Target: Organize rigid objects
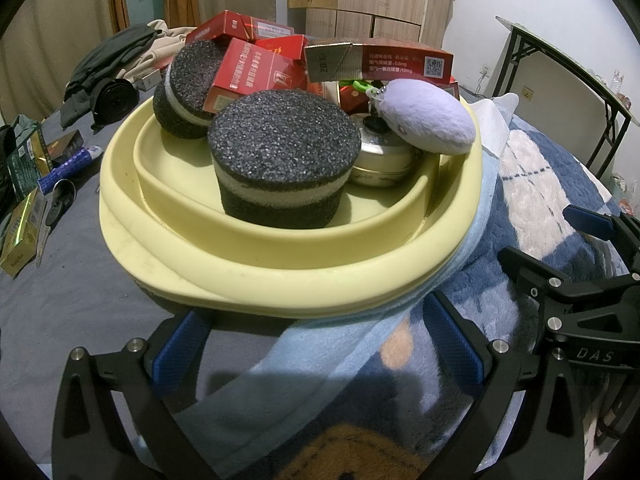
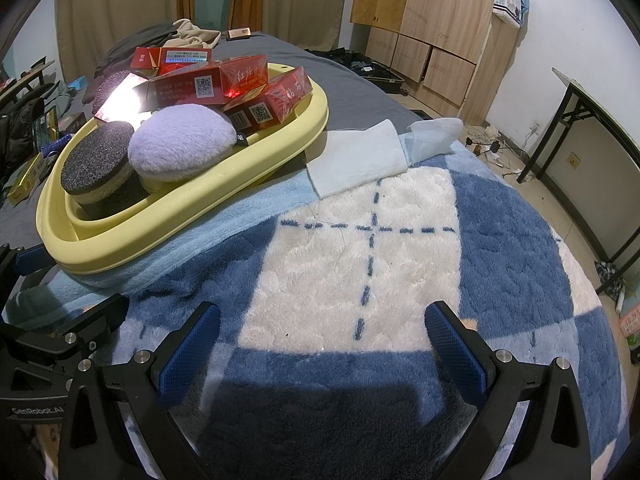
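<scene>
A pale yellow basin (image 1: 280, 272) fills the middle of the left wrist view, resting on a bed partly over a blue-and-white plush blanket (image 2: 400, 240) and partly over grey sheet. It appears to have a second yellow rim nested inside it. Inside, toward the lower centre, a round dark sponge (image 1: 280, 160) with a pale middle band stands upright; a second sponge of the same kind (image 1: 188, 92) sits behind it at upper left. A lilac plush puff (image 1: 424, 116) lies tilted at the right, leaning over a shallow round metal tin (image 1: 384, 160). Several red cartons (image 1: 256, 76) are heaped across the back of the basin, one long carton (image 1: 380, 62) lying on top.

The left hand-held gripper (image 1: 320, 344) is open, its blue-padded fingers spread at the bottom of the frame just before the basin's near rim, holding nothing. The right hand-held gripper (image 2: 320, 344) is likewise open and empty, fingers apart over the white square of the blanket, with the basin at upper left of its view.

At the left edge of the left wrist view, green and gold boxes (image 1: 24, 168) and a spoon (image 1: 60, 196) lie on the sheet, well apart from the basin. A folded pale blue cloth (image 2: 356, 160) lies just beside the basin on the blanket. Dark clothes (image 1: 108, 76) are piled at upper left.
</scene>
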